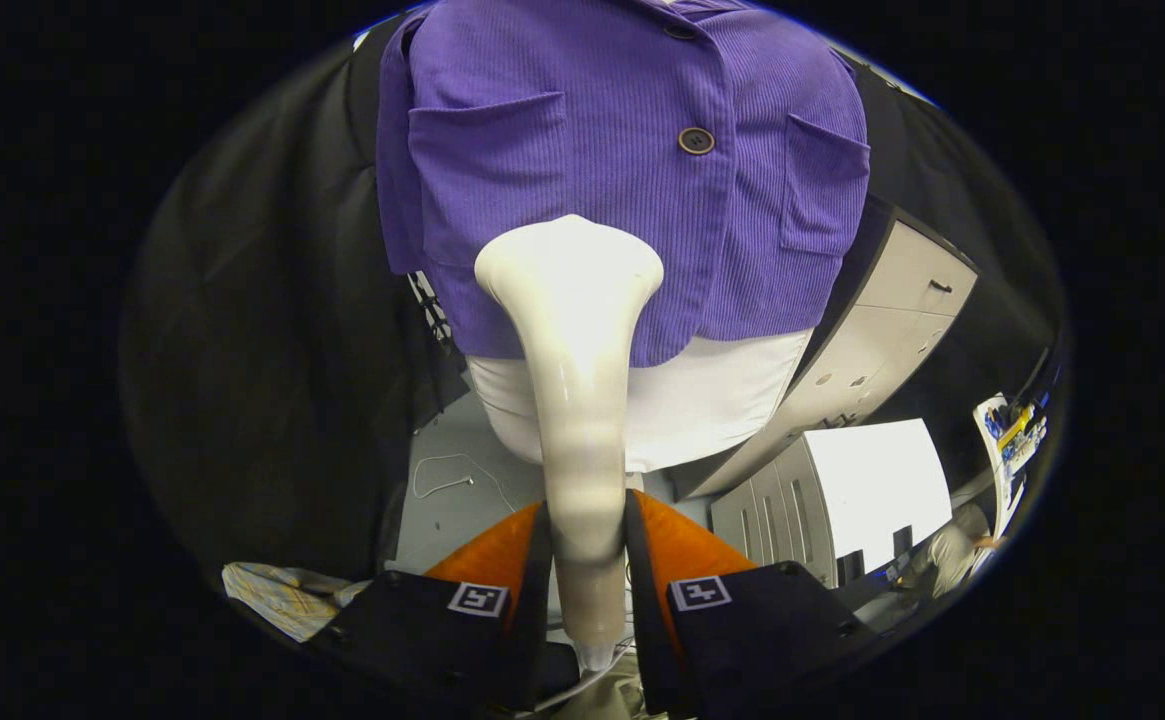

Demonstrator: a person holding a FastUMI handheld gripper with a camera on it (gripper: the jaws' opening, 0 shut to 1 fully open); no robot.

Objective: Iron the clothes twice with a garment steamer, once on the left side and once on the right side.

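1. My fingers [587,560] are clenched on the handle of the white garment steamer [574,400], one on each side.
2. Its flared head lies against the purple corduroy jacket [622,150], just left of the brown button [696,140].
3. A white cabinet [892,310] stands farther right.

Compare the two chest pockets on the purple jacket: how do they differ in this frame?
The pocket above the steamer head looks broad and faces the camera; the pocket past the button looks narrow and turns away around the form. The first sits left of the garment steamer, the second well off to its right. Both are ribbed purple patches. The gripper clamps the steamer's handle.
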